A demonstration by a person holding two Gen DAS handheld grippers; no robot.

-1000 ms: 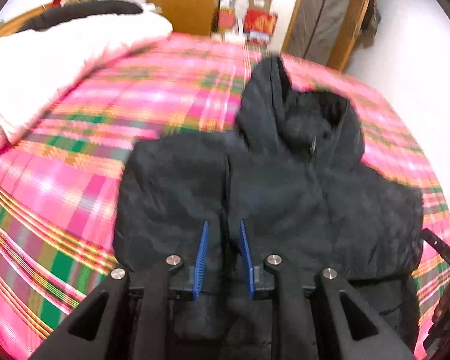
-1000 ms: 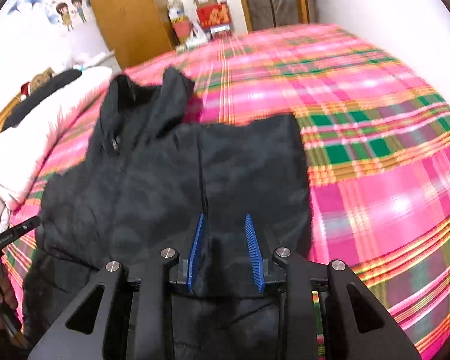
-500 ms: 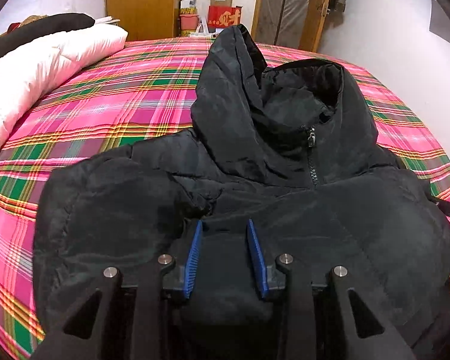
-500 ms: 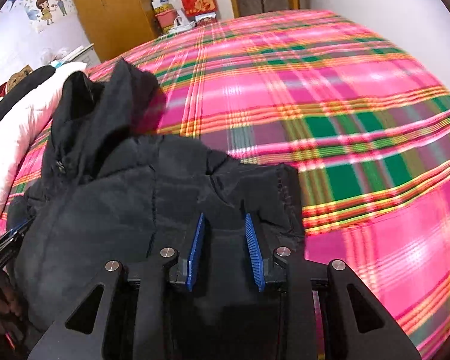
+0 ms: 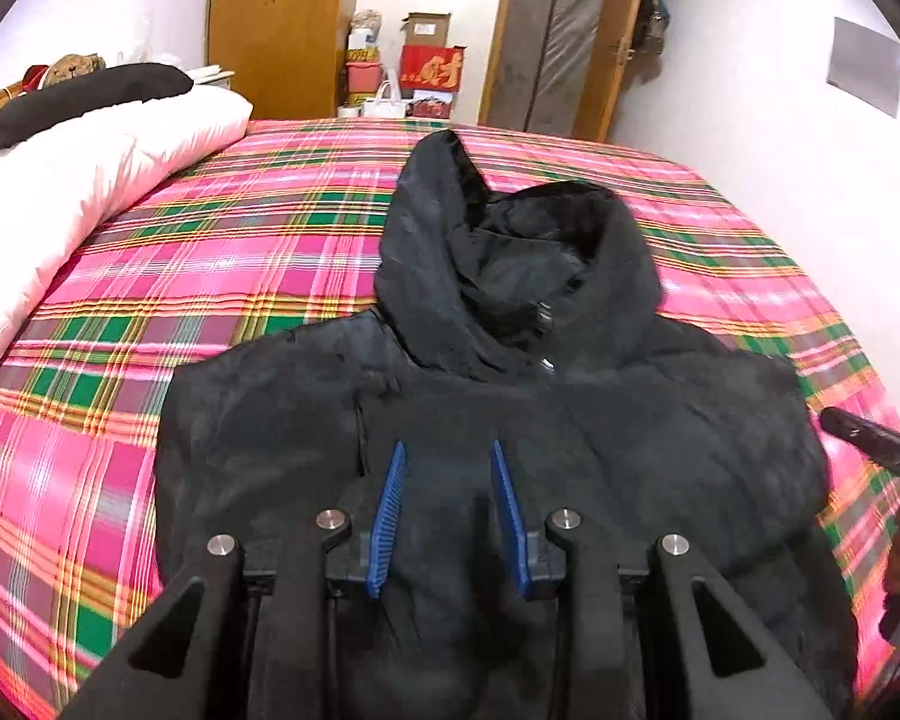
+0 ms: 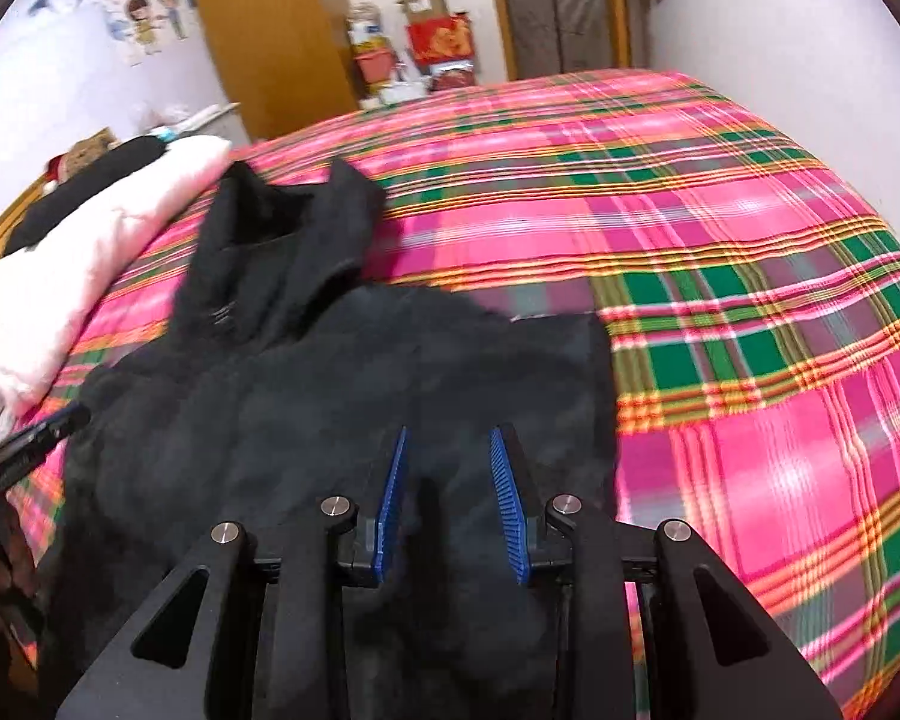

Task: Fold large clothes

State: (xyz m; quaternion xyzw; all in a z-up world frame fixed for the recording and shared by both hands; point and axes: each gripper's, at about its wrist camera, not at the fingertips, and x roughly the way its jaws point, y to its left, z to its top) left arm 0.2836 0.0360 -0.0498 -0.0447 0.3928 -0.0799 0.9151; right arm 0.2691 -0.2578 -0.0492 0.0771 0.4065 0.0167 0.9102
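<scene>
while the black hooded jacket (image 5: 486,420) lies face up on the plaid bed (image 5: 210,252), sleeves tucked in and hood still standing, we judge the fold only begun: body and hood remain. our left gripper (image 5: 447,504) tilts down over the chest, jaws closing a touch with nothing pinched between them. our right gripper (image 6: 450,498) hovers likewise, pads apart, gripping nothing.

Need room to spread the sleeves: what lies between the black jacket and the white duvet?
Only bare plaid bedspread separates the jacket from the duvet; the left wrist view shows it best.
</scene>
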